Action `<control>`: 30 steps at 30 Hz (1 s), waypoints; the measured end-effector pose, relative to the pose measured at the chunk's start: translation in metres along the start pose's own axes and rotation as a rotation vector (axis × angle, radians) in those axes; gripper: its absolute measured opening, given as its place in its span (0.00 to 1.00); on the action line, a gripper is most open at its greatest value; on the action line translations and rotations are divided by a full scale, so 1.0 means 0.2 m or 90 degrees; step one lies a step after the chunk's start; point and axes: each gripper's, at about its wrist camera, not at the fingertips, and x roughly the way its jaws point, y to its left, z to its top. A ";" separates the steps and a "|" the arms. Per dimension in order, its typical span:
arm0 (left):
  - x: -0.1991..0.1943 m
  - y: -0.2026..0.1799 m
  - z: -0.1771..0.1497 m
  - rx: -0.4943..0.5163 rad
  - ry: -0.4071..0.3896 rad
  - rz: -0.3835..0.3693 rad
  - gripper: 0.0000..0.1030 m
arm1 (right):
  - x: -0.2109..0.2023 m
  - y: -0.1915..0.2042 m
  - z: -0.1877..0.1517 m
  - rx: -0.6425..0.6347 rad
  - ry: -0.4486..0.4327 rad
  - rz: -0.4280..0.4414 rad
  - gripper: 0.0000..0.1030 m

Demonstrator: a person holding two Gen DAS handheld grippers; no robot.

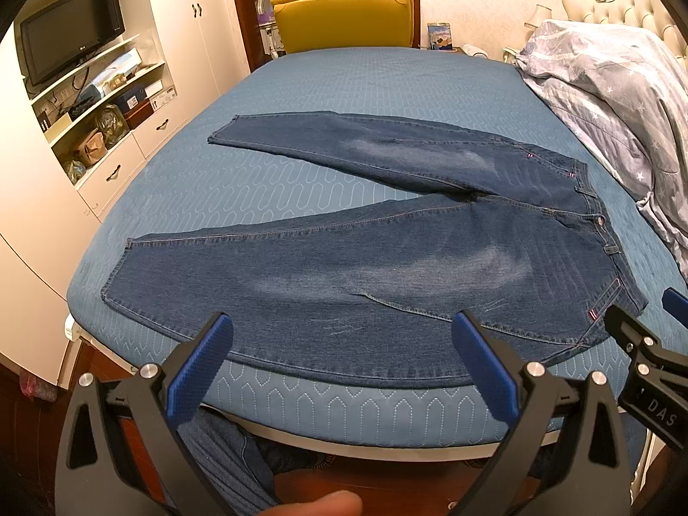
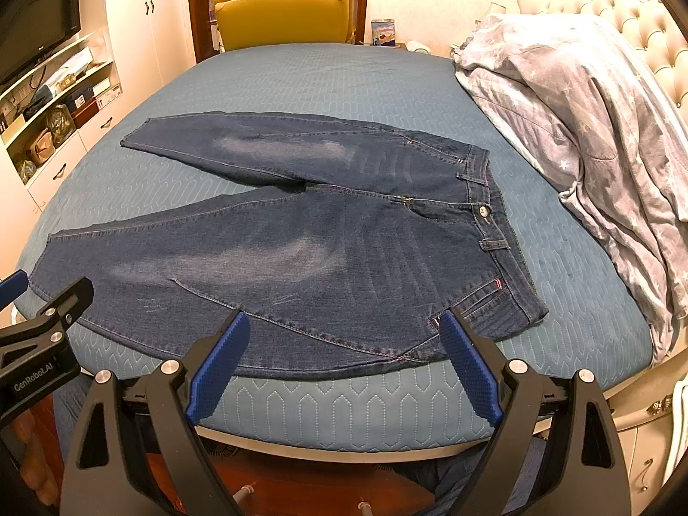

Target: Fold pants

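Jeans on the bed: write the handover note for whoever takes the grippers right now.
Left gripper: open, empty, at the near bed edge by the lower leg.
Right gripper: open, empty, near the hip pocket.
Jeans: flat on the blue bedspread, front up, legs spread in a V, waistband toward the star-print duvet.
Done: laid out only.
Left: fold one leg over the other, then fold lengthwise.
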 end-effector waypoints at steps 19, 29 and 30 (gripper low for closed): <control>0.00 0.00 0.01 -0.001 0.002 -0.001 0.99 | 0.00 0.00 0.00 0.002 0.001 0.001 0.84; 0.00 0.00 0.01 -0.002 0.003 -0.002 0.99 | 0.00 0.01 -0.01 0.002 0.001 0.001 0.84; 0.01 0.00 0.01 -0.003 0.003 -0.003 0.99 | 0.00 0.00 -0.01 0.002 0.001 0.000 0.84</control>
